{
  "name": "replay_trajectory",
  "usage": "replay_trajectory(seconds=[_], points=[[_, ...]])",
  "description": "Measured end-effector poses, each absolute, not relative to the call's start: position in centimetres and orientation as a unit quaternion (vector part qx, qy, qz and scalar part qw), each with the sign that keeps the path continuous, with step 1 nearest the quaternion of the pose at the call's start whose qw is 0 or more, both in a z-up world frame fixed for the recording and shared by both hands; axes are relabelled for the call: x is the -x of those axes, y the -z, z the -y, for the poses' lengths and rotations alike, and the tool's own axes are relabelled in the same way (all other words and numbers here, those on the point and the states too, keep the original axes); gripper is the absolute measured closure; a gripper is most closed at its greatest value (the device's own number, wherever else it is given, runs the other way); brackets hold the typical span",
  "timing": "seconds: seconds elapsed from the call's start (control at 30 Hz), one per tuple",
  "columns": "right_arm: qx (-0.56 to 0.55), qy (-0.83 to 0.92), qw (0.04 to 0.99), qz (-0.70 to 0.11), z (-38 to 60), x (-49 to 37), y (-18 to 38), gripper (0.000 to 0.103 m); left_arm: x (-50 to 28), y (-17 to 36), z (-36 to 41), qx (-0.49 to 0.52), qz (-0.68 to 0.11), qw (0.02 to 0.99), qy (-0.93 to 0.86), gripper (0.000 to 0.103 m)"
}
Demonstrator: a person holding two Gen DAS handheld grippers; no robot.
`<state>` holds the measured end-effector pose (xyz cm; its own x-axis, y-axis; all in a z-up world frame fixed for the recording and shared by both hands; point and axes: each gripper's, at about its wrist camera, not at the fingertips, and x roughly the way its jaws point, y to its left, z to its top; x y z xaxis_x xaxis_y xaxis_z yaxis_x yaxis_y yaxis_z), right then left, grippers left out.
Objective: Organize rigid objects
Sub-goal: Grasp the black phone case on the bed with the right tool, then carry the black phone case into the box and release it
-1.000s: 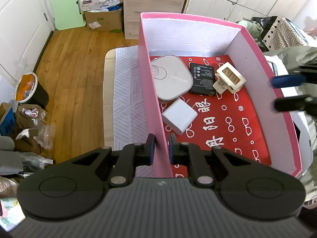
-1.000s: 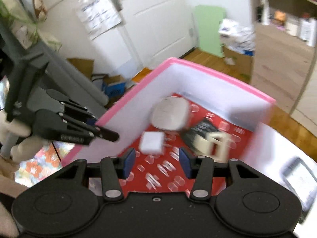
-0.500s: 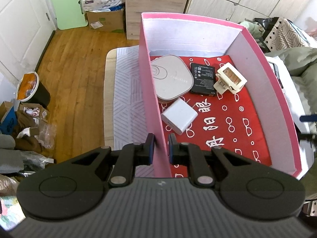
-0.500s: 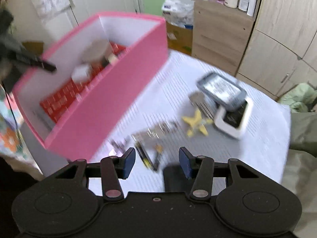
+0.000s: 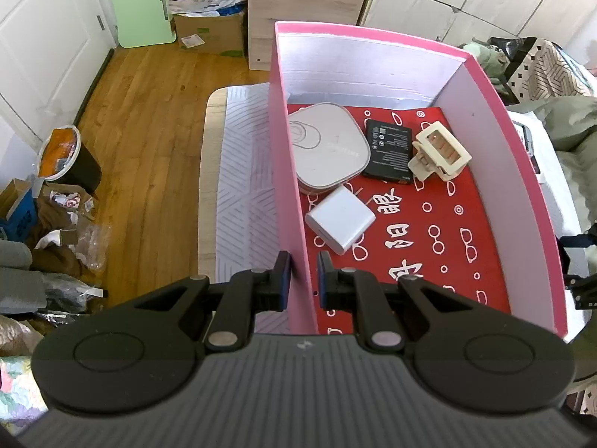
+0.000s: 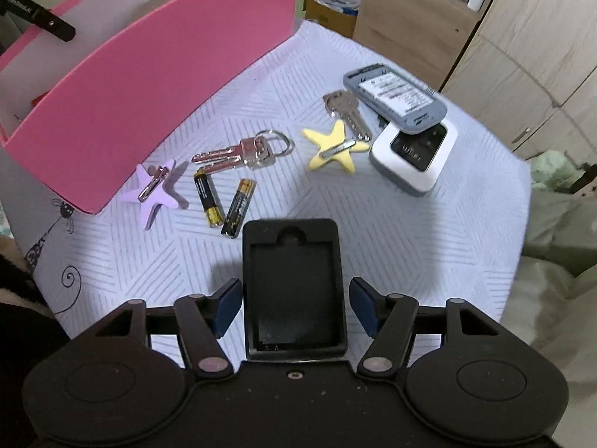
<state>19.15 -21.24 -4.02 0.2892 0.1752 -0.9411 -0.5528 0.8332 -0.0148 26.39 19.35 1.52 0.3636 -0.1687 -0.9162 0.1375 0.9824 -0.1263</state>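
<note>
- Left gripper: clamped on the side wall of the pink box; white square device, black battery with unreadable label text, white charger and cream clip lie on its red floor printed with white characters.
- Right gripper: jaws just widening, straddling the black tray on the white mat, not pressing it.
- Beyond: two AA batteries, keys, purple star, yellow star; print illegible.

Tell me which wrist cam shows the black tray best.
Right wrist view: the black tray lies flat on the white cloth, fully visible between the open fingers of the right tool, which have just been opening and are not touching it. The left wrist view doesn't show it at all.
</note>
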Motion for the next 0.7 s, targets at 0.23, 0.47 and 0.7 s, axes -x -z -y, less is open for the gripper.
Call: replay_trajectory(seconds=[0.23,0.47,0.7], points=[[0.105,-0.220,0.798,-0.551,22.1,-20.3,5.2,0.036,-26.0,-1.5,-19.5,0.028,-0.551,0.830,0.078,0.091],[0.101,-0.199,0.826,-0.518,21.7,-19.8,4.1,0.036,-26.2,-1.6,-19.3,0.028,-0.554,0.829,0.073,0.091],[0.101,-0.224,0.859,-0.449,20.4,-19.4,-0.8,0.036,-26.3,-1.6,-19.3,0.030,-0.556,0.828,0.074,0.091]])
